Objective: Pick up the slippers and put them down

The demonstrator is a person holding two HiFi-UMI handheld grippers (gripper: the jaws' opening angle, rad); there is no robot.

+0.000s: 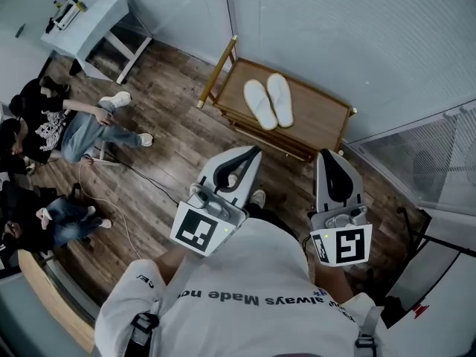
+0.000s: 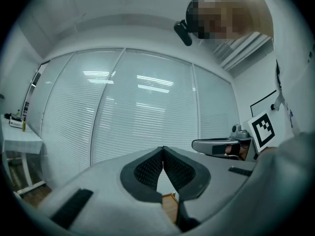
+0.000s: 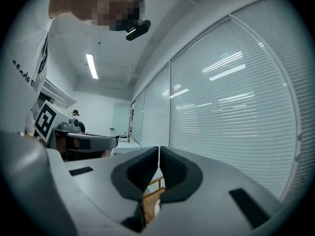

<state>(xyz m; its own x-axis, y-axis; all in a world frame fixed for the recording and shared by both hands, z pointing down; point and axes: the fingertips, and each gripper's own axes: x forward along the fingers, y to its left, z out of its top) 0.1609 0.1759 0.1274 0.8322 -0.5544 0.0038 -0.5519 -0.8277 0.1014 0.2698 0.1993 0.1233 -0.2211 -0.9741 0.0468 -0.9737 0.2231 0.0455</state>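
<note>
Two white flat slippers (image 1: 268, 101) lie side by side on the low wooden table (image 1: 327, 119). Short of it, the left tongs (image 1: 251, 153) and right tongs (image 1: 327, 156) are both closed, gripping nothing.

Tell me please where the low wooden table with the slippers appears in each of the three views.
Head view: the wooden table sits upper centre, against the blinds wall, with two white slippers on it.
Left gripper view: only a sliver of brown wood below the shut fingers, probably its corner.
Right gripper view: its wooden rail shows low, below the fingers.
Shared landmark: the blinds wall, in all three.
</note>
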